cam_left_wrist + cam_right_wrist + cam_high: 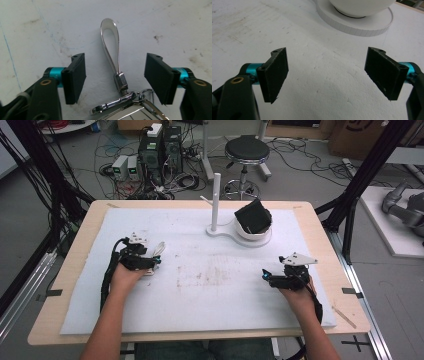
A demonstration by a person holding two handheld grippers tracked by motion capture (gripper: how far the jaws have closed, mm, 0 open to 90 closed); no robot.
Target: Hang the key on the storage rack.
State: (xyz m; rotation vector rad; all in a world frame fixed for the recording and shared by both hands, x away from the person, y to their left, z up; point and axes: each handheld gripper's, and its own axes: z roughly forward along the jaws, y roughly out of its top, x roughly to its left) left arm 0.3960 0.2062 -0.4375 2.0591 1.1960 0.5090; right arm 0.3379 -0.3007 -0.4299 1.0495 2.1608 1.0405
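A shiny white strap loop [108, 20] lies on the white mat [37, 30], joined by a metal ferrule [121, 83] to a silver clasp [112, 103] and a key ring [146, 93]. My left gripper [117, 75] stands open with a jaw on each side of the strap, and neither pad touches it. In the high view the left gripper [146, 261] sits at the mat's left with the strap [159, 248] just past it. My right gripper [328, 75] is open with bare mat between its jaws; it rests at the mat's right [274, 277].
A white stand [223, 231] with an upright post [216, 195] stands at the back of the mat. Its white bowl [255, 235] holds a black object [254, 216]. The same bowl [362, 6] and its base [362, 28] lie ahead of the right gripper. Wooden table edge [75, 270].
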